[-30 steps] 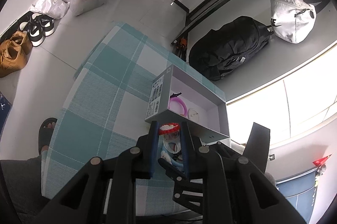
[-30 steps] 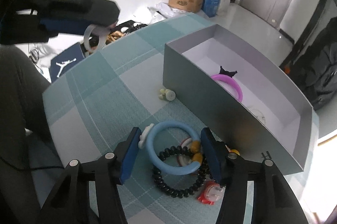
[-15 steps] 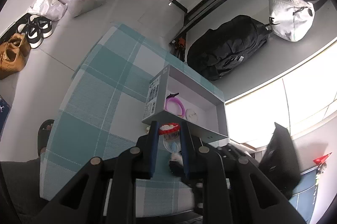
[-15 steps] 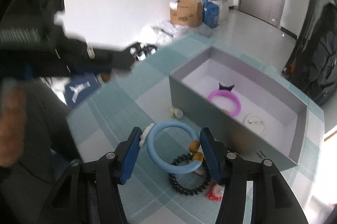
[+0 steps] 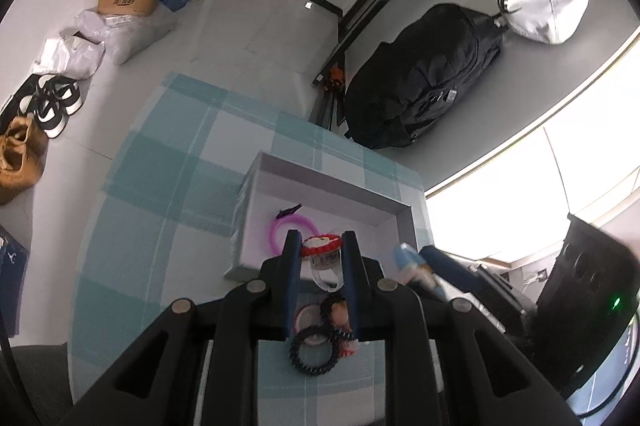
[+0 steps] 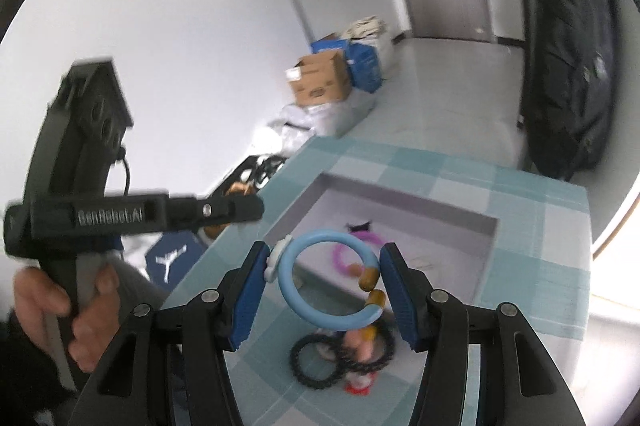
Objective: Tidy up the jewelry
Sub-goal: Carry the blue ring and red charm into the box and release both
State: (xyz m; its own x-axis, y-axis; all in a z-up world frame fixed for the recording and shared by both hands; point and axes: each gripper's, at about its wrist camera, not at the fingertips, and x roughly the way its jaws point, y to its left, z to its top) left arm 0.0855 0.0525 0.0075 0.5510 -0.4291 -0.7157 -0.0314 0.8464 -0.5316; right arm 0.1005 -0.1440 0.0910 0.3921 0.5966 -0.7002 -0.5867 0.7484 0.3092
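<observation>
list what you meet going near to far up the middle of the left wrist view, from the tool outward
black bead bracelet on the table → clear ring with a red top pinched in the left tool → pink bracelet inside the grey box → far edge of the checked tablecloth → black backpack on the floor

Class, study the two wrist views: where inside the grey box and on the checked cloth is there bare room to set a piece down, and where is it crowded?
Inside the grey box, the floor beyond the pink bracelet is bare. The checked cloth left of the box is free. It is crowded before the box's near wall, around the black bead bracelets.
</observation>
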